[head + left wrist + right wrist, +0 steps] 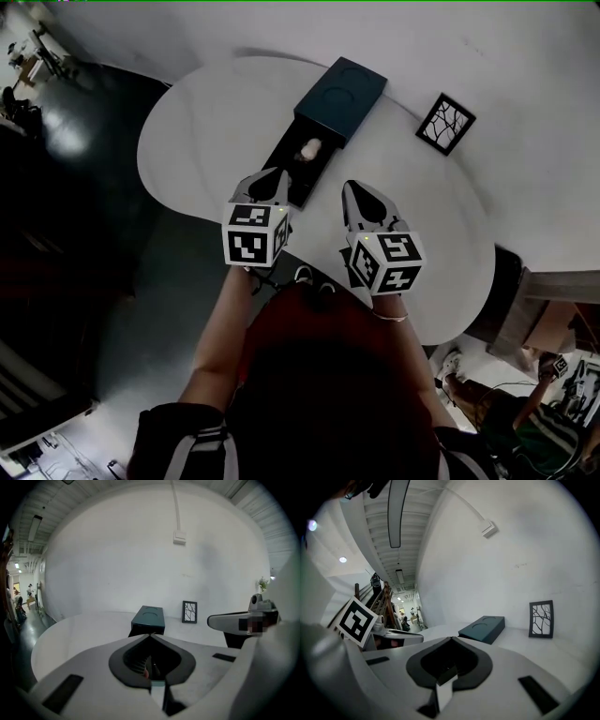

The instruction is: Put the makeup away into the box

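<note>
1. Left gripper (pixel 273 174): nearest, at 11 o'clock from the person; jaws together, nothing between them.
2. Right gripper (pixel 350 186): beside it at 1 o'clock; jaws likewise closed and empty.
3. Makeup (pixel 310 147): one pale rounded piece, lying in the pulled-out drawer (pixel 292 176), just beyond the left gripper's tips at 12 o'clock.
4. Box (pixel 339 98): dark teal, behind its drawer, on the white table (pixel 206 112).
5. Picture frame (pixel 445 123): farthest, at 2 o'clock of the box.

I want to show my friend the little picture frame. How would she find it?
Look at the white round table. Near its far edge, right of the dark teal box, stands a small black frame. Only it shows black branches on white.
</note>
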`<state>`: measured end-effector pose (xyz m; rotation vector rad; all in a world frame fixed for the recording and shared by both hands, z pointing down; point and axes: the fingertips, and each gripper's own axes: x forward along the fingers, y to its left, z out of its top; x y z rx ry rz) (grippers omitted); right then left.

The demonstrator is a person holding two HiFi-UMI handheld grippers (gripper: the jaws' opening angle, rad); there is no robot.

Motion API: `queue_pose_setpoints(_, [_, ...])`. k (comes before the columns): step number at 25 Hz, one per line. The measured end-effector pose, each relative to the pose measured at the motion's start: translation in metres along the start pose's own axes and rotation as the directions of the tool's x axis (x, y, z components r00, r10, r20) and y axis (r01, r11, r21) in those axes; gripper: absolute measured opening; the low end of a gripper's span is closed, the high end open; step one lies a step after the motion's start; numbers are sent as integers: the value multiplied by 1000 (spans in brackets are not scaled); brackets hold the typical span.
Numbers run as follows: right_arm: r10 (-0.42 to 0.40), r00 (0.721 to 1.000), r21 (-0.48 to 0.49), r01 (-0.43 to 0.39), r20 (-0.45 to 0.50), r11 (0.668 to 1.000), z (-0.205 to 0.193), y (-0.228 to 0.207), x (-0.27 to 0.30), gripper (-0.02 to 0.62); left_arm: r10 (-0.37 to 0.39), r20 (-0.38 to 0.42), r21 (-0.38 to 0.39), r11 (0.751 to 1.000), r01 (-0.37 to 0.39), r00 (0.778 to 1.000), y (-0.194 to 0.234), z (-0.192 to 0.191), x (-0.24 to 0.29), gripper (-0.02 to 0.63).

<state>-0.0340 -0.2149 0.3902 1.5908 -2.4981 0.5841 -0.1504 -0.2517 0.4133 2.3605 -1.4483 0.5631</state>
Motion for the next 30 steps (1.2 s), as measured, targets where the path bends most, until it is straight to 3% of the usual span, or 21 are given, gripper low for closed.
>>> queue_pose_setpoints(11, [47,999,-43,-47,16,998,2,16,-22,14,49,80,-73,996,-43,996,-11,-1,-57,22])
queue_pose_setpoints(30, [110,993,-63,-107,36,992,0,31,-45,14,106,157,-100,991,-91,982,-26,-3,-102,23])
